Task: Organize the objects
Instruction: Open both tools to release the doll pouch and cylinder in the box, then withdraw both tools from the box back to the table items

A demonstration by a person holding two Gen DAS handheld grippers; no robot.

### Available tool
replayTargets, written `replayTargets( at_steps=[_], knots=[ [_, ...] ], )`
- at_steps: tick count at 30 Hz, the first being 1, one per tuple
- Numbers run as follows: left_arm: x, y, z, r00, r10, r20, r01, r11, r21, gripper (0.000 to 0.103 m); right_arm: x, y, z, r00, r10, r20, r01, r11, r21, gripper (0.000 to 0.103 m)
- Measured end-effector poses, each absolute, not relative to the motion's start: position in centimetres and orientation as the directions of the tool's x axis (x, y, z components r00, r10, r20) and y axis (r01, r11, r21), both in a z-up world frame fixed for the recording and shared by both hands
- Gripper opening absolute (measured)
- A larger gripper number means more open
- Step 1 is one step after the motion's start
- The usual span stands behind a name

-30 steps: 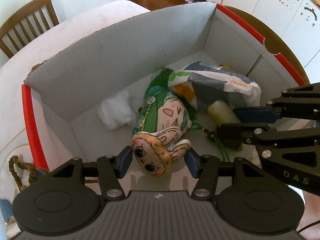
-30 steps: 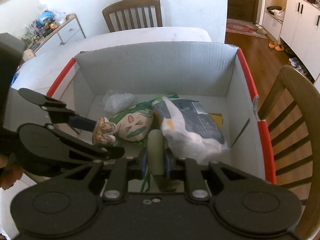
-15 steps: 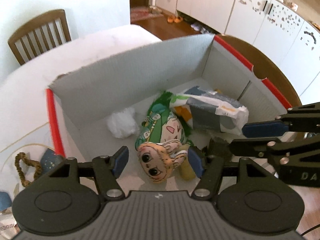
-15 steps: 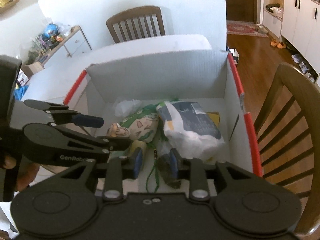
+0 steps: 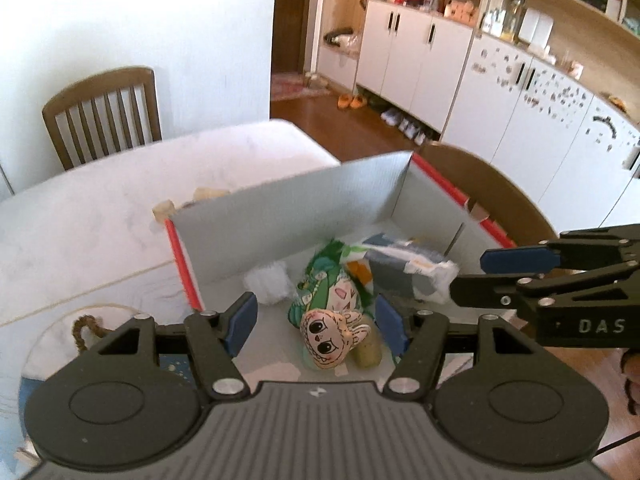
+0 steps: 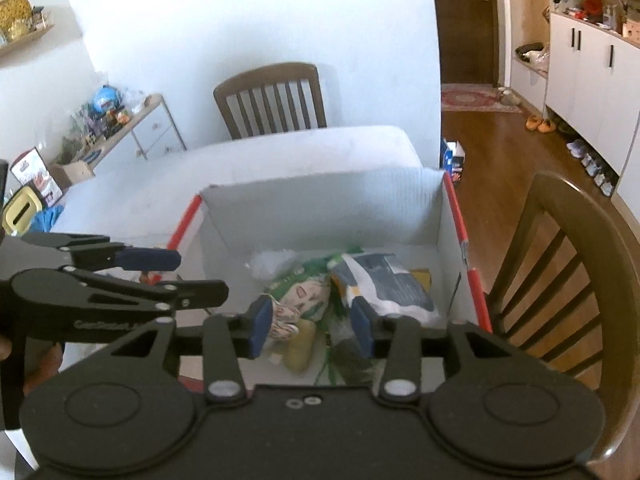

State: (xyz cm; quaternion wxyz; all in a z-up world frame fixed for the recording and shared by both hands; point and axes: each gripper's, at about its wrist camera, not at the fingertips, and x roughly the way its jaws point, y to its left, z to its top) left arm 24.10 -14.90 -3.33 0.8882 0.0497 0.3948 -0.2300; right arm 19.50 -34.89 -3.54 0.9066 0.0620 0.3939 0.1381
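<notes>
A red-rimmed cardboard box (image 5: 280,216) (image 6: 320,204) holds a green cartoon doll (image 5: 332,316) (image 6: 298,300), a pale yellow cylinder (image 5: 366,352) (image 6: 300,346), a white and blue plastic bag (image 5: 404,272) (image 6: 384,284) and a white wad (image 5: 268,282) (image 6: 272,262). My left gripper (image 5: 316,324) is open and empty, above the box over the doll. My right gripper (image 6: 312,324) is open and empty, above the box's near edge over the cylinder. Each gripper shows at the side of the other's view.
The box stands on a white table (image 5: 100,208) (image 6: 280,152). A wooden chair (image 5: 104,112) (image 6: 272,96) stands at the far end, another chair (image 6: 560,264) at the right. A rope loop (image 5: 86,330) lies left of the box.
The right gripper let go of the yellow cylinder and opened. Both grippers rose up and back from the box. The doll and cylinder stay inside the box.
</notes>
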Motion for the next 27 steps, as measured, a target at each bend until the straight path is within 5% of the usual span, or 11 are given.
replayTargets(
  at_steps=[5,27],
  knots=[
    [22.7,-12.7,-1.3,0.616,-0.395,-0.681,0.450,0.886,-0.108,0.078,18.2,-33.1,-2.2,0.681,0.283,-0.676,-0.170,0.958,0.230,0.053],
    [19.5,-1.1,1.6,0.636,-0.447,-0.629,0.482,0.866,-0.129,0.086,13.8,-22.7,0.3,0.757,0.246,-0.606,-0.118,0.963,0.243,0.083]
  ],
)
